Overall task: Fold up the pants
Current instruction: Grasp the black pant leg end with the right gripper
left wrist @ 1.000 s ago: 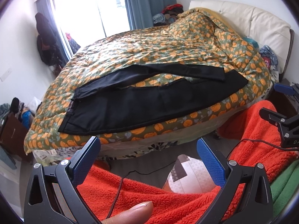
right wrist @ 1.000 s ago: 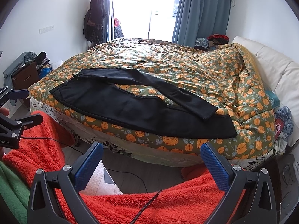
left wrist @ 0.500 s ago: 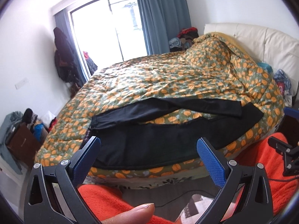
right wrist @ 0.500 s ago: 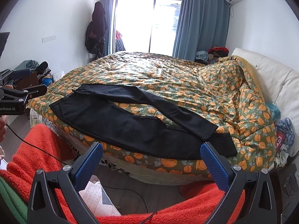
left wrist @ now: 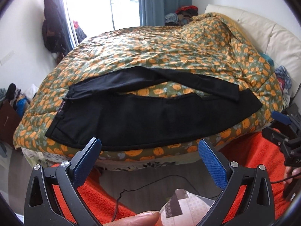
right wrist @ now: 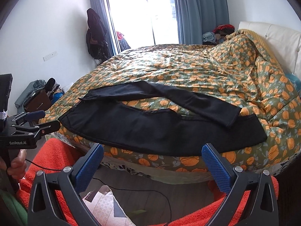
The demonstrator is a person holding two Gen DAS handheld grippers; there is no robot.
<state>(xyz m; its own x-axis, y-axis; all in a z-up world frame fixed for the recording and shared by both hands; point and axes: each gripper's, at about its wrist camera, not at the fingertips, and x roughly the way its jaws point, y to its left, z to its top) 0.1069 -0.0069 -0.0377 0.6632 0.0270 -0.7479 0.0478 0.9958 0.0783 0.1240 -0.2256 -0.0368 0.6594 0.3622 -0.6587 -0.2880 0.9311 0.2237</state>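
Black pants (left wrist: 156, 118) lie flat near the front edge of the bed, on a puffy quilt (left wrist: 169, 56) printed with orange fruit — legs spread apart, smooth matte cloth. The left gripper (left wrist: 149, 150) and right gripper (right wrist: 153, 155) both hang before the bed, blue textured fingers wide apart, empty, above fuzzy orange fleece (right wrist: 52, 156).

Pants (left wrist: 150, 120): plain black, no pattern. Duvet (left wrist: 160, 52): olive-green w/ orange pumpkin print. Headboard (left wrist: 267, 30): cream. Curtains (right wrist: 199, 11): grey-blue. Walls white. Fleece garment (right wrist: 50, 154): bright orange-red; green strip at lower left in right view. Left gripper (left wrist: 149, 157) & right gripper (right wrist: 153, 163): black frames, blue textured pads.
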